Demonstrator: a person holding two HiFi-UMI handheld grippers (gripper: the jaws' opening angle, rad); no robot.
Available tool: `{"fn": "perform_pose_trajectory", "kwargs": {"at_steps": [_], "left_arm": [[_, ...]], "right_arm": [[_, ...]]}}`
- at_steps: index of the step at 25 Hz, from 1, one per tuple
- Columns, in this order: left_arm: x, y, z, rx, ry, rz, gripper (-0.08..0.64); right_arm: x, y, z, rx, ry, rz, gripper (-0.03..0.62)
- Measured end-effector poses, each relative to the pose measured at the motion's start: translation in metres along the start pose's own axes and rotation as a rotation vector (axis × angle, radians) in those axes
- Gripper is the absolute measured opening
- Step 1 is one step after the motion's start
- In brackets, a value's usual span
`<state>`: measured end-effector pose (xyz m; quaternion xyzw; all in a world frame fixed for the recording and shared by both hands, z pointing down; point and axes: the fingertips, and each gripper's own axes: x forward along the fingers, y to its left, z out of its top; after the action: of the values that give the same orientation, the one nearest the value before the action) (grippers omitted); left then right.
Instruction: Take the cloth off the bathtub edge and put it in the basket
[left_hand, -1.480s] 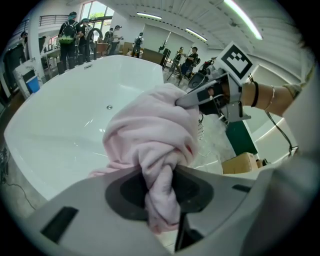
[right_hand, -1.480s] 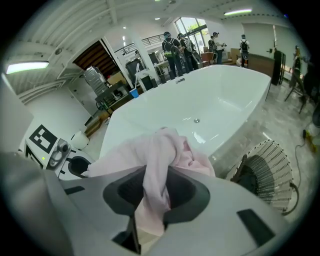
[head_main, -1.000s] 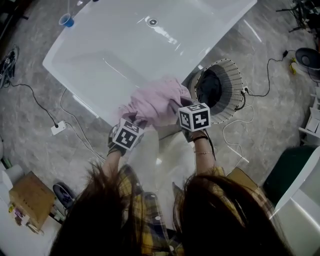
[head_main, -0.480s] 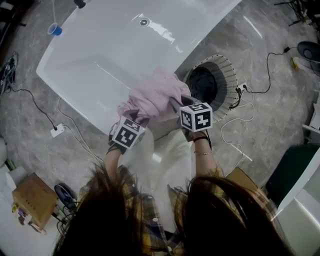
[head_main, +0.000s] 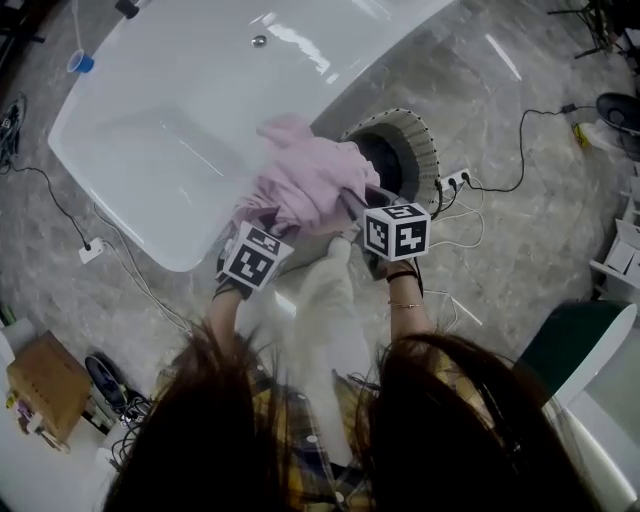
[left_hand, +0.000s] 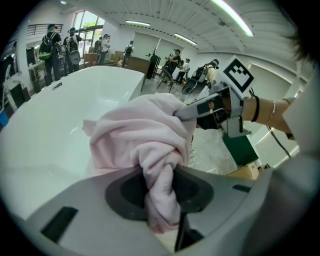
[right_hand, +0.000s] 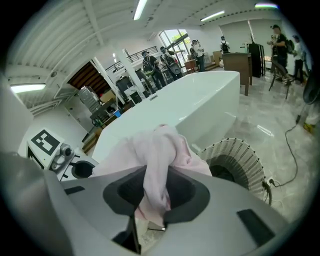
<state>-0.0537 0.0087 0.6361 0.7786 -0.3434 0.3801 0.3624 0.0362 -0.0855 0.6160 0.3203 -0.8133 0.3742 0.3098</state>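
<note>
Just beside the basket (head_main: 428, 150), the left gripper (head_main: 264, 220) and the right gripper (head_main: 352, 203) each clench a fold of the pink cloth (head_main: 305, 178), bunched near the bathtub (head_main: 150, 120) edge.

Open-topped basket (head_main: 422, 142) tight against bathtub (head_main: 150, 110) wall, cloth (head_main: 305, 180) overhanging its left rim, cables (head_main: 497, 189) on floor beyond

right claw (right_hand: 152, 200): clamped on pink cloth (right_hand: 162, 150) | basket (right_hand: 239, 159) just beside | bathtub (right_hand: 195, 102) behind

There's a blue cup (head_main: 80, 62) and cardboard box (head_main: 42, 385) (left).
</note>
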Motion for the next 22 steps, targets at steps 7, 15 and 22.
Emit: {"fn": "perform_pose_trajectory", "kwargs": {"at_steps": [7,15,22], "left_arm": [[0.042,-0.049,0.051,0.021,-0.021,-0.024,0.129],[0.079,-0.105,0.090,0.048,-0.032,-0.066,0.129],[0.106,-0.154,0.111,0.088,-0.031,-0.117,0.129]], "right_arm": [[-0.044,-0.066,-0.005,0.024,-0.009,-0.029,0.112],[-0.091,-0.125,-0.020,0.070,-0.037,-0.068,0.110],[-0.134,-0.166,-0.037,0.092,-0.048,-0.118,0.110]]}}
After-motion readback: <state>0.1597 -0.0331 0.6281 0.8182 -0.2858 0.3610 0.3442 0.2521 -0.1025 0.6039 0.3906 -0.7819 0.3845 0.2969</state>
